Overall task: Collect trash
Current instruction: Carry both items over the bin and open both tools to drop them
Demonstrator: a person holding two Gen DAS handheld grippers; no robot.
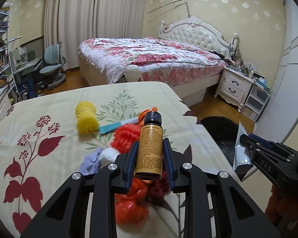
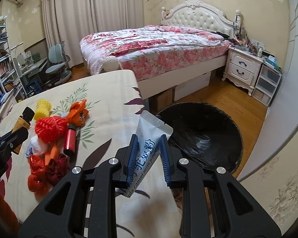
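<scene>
My left gripper point(image 1: 150, 144) is shut on a small brown bottle point(image 1: 150, 148) with a black cap, held above the table. My right gripper point(image 2: 148, 140) is shut on a white camel milk powder sachet point(image 2: 149, 138), held at the table's right edge beside the black-lined trash bin point(image 2: 200, 136). On the floral tablecloth point(image 2: 109, 103) lie red foam netting point(image 2: 49, 128), yellow netting point(image 2: 42, 107), an orange wrapper point(image 2: 78, 114), a red tube point(image 2: 69, 139), red bows point(image 2: 37, 170) and white-purple crumpled paper point(image 1: 101, 157). The right gripper with its sachet also shows in the left wrist view point(image 1: 243, 142).
A bed point(image 1: 153, 59) with floral quilt stands behind the table. A white nightstand point(image 2: 242, 67) and plastic drawers point(image 2: 267, 84) stand at the right. A desk, blue chair point(image 1: 51, 65) and bookshelves stand at the left. A blue-handled item point(image 1: 117, 126) lies by the yellow netting.
</scene>
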